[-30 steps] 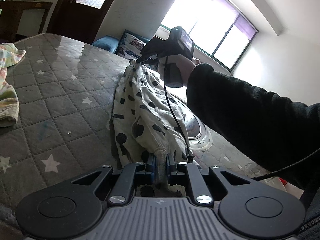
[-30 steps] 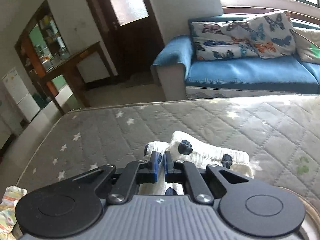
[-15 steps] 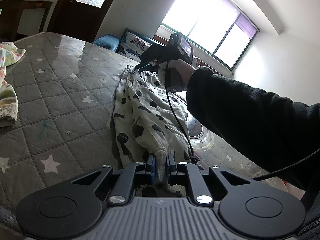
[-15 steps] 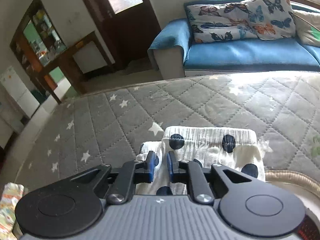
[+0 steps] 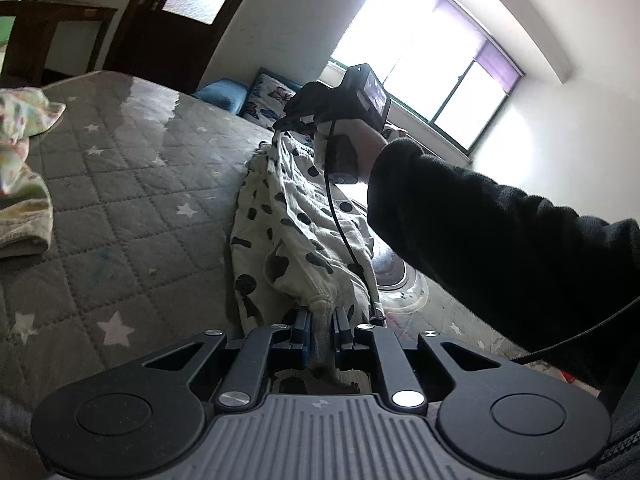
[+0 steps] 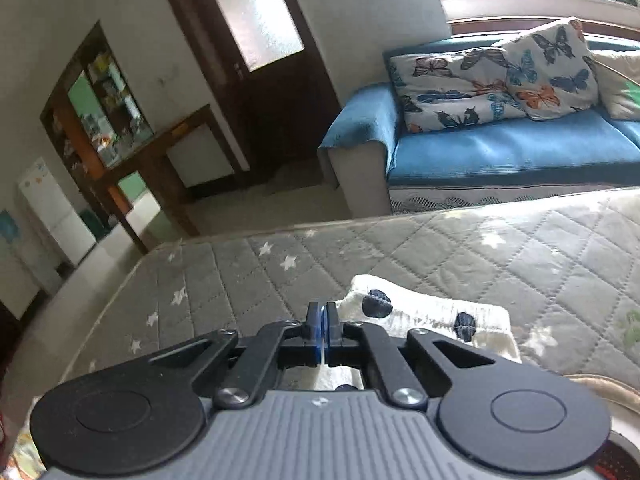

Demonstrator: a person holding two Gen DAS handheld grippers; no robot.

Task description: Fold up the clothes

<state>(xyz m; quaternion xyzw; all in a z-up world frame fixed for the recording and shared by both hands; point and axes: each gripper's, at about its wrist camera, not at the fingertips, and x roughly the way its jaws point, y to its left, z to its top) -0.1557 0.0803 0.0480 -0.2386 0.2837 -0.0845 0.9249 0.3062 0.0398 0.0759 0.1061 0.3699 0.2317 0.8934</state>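
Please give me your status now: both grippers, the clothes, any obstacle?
Left gripper shut on spotted garment. Right gripper shut on its other end, garment stretched above mattress. Nothing in the way.

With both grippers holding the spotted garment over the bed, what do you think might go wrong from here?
The left gripper pinches only a bunched edge of the spotted garment, which might slip out under tension. The black cable hangs across the cloth and could snag the fold. The garment lies near the mattress edge, so part may slide off.

White garment (image 5: 288, 232) w/ black spots, grey quilted mattress (image 5: 132, 200) w/ white stars, blue sofa (image 6: 512, 152), butterfly-print cushions (image 6: 492, 80), black tongs (image 5: 320, 328) w/ blue pads.
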